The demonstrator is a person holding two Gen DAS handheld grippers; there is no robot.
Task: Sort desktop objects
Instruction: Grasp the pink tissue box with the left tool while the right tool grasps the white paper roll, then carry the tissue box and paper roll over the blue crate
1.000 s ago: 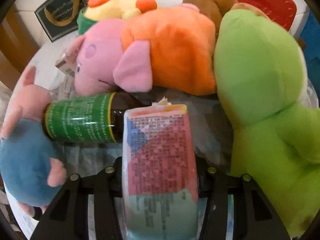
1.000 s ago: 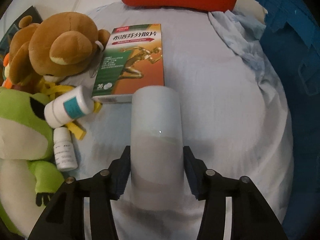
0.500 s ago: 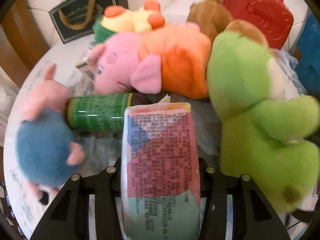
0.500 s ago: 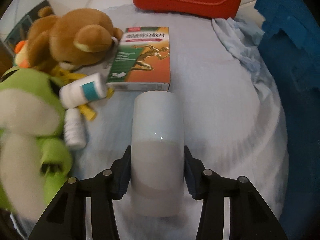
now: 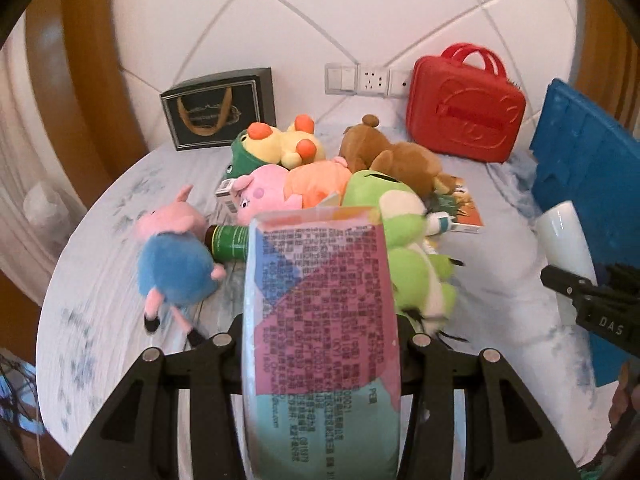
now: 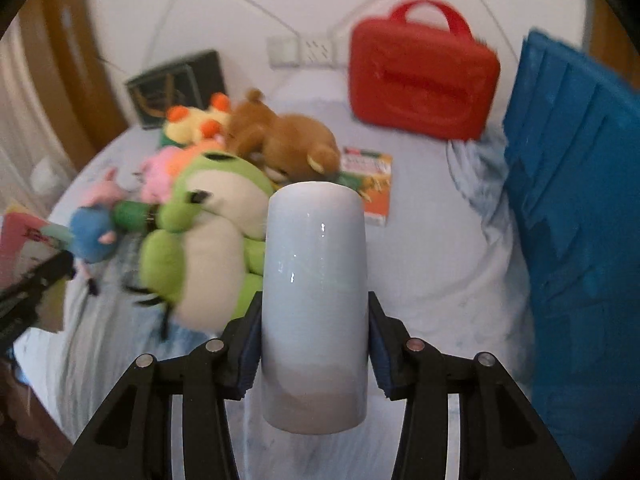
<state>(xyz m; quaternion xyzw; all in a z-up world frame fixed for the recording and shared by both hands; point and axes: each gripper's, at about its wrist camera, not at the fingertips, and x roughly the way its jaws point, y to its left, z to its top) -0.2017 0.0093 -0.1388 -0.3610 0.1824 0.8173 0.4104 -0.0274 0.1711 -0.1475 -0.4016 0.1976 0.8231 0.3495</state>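
The left tool (image 5: 320,344) was clamped on a printed pack (image 5: 320,320); the right tool (image 6: 314,344) gripped a white cup (image 6: 314,280) above the worktop (image 6: 440,300).

left wrist: high, facing wall | right wrist: same | shared: plush pile (image 5: 320,184), red case (image 6: 424,76)

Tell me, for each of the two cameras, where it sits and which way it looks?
Left wrist: sits on the left gripper, looks along its fingers, down over the bed toward the wall; fingers clamp a printed packet; the right gripper shows at the edge.
Right wrist: sits on the right gripper, facing likewise; fingers clamp a white cup.
Shared: green frog plush, red case.
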